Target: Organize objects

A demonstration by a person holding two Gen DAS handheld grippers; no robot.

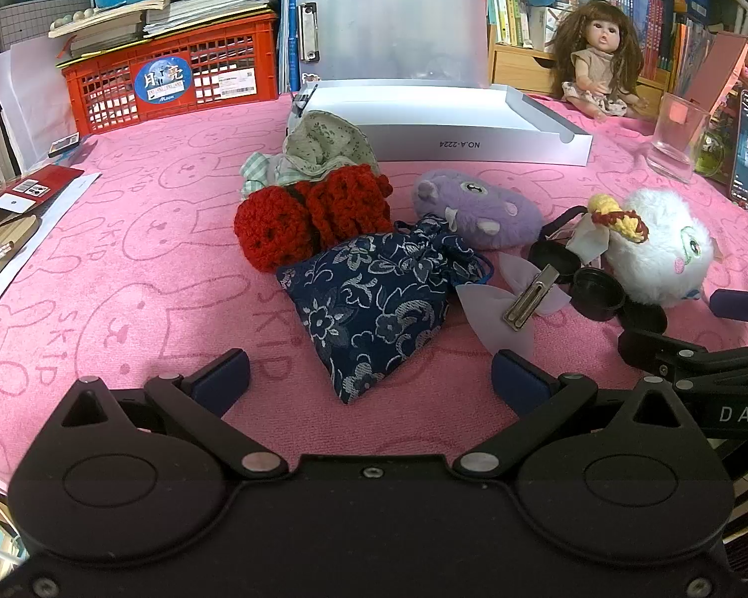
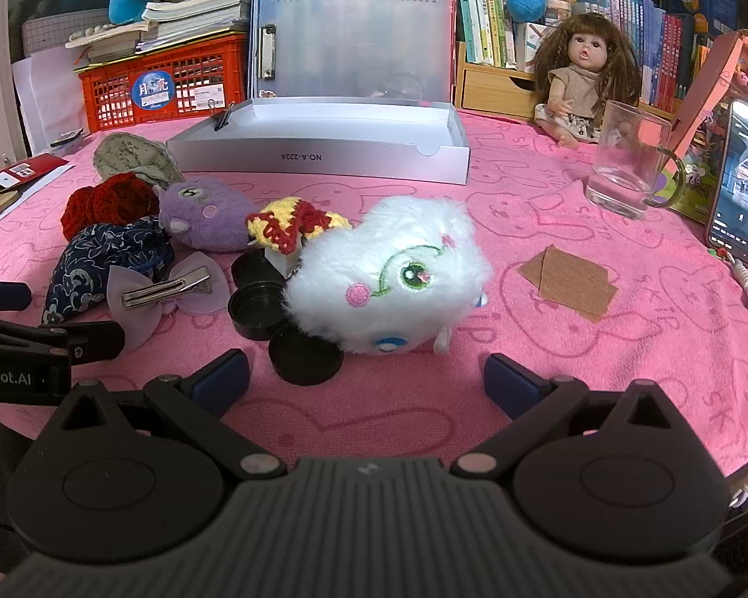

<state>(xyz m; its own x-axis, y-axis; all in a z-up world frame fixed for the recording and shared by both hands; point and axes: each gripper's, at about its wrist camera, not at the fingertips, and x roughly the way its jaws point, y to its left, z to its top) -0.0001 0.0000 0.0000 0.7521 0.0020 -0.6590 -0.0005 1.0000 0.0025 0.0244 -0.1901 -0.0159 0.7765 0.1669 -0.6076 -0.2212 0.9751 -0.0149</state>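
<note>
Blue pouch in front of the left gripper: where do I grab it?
Grip the blue pouch across its full lower body, coming straight in from the near side with the open left gripper. The cinched neck lies against the purple toy.

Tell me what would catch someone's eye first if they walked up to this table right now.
Probably the fluffy white plush toy lying on the pink bunny-print cloth, just ahead of the open right hand-held gripper. To its left sits a jumble: a blue floral pouch in front of the open left hand-held gripper, a red crocheted piece and a purple plush. At the back right, a long-haired doll sits beside an open white box.
</note>
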